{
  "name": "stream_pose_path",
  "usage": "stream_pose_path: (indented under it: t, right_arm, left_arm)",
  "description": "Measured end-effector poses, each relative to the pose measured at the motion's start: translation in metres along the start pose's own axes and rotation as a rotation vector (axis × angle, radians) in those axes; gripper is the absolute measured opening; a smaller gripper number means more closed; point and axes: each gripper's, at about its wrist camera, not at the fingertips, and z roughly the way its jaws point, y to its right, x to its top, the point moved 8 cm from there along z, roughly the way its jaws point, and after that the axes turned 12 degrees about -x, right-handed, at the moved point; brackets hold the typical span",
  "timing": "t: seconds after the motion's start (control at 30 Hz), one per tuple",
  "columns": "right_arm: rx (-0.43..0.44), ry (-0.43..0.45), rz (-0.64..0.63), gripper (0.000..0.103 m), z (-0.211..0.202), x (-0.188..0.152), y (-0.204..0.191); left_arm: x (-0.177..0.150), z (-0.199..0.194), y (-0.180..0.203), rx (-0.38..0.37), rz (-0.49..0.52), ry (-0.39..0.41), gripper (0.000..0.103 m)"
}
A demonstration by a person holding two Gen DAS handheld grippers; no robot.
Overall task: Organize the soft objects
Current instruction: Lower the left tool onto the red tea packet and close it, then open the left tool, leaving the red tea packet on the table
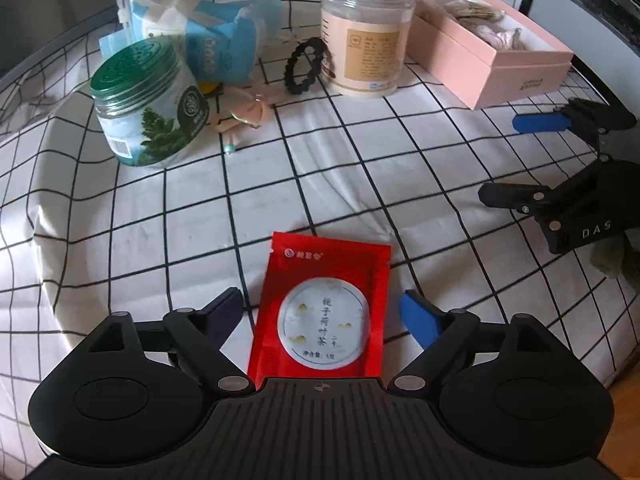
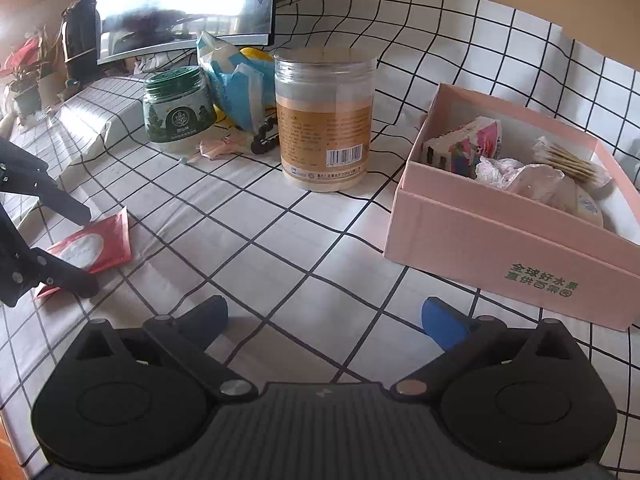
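Hovering over a red tea sachet, the left gripper is holding its fingers spread.

The sachet is lying flat on the checked cloth between those fingers, untouched (thin, light, probably crinkly and slick), so pinching across its side edges looks best. The right gripper is hanging spread and empty, a pink box just beyond its right finger. A tall jar and green-lidded jar are standing well ahead, seemingly clear of the route.
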Motion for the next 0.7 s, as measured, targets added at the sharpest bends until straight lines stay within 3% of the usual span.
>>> stream_pose_path:
  t: [0.1, 0.17, 0.33, 0.53, 0.57, 0.6, 0.7]
  right_arm:
    - [0.002, -0.027, -0.006, 0.103, -0.003, -0.002, 0.001]
    - [0.002, -0.052, -0.010, 0.103, -0.003, -0.002, 0.000]
    - [0.024, -0.122, -0.062, 0.100, -0.002, 0.004, -0.009]
    - [0.002, -0.005, -0.079, 0.097, -0.025, 0.053, -0.016]
    - [0.010, 0.017, -0.080, 0.097, -0.030, 0.065, -0.017]
    - [0.022, 0.033, -0.080, 0.097, -0.033, 0.078, -0.019]
    - [0.063, 0.041, -0.070, 0.097, -0.035, 0.107, -0.025]
  left_arm:
    - [-0.001, -0.001, -0.001, 0.013, -0.011, 0.028, 0.088]
    - [0.001, -0.006, -0.003, 0.026, -0.028, 0.062, 0.065]
    - [0.000, -0.012, -0.008, 0.015, -0.082, 0.101, 0.060]
    - [-0.004, -0.019, -0.001, -0.011, -0.081, 0.143, 0.048]
    - [-0.005, -0.022, -0.001, -0.021, -0.086, 0.159, 0.001]
    - [-0.006, -0.022, -0.003, -0.038, -0.103, 0.157, 0.010]
    - [-0.010, -0.024, -0.011, -0.038, -0.150, 0.178, 0.008]
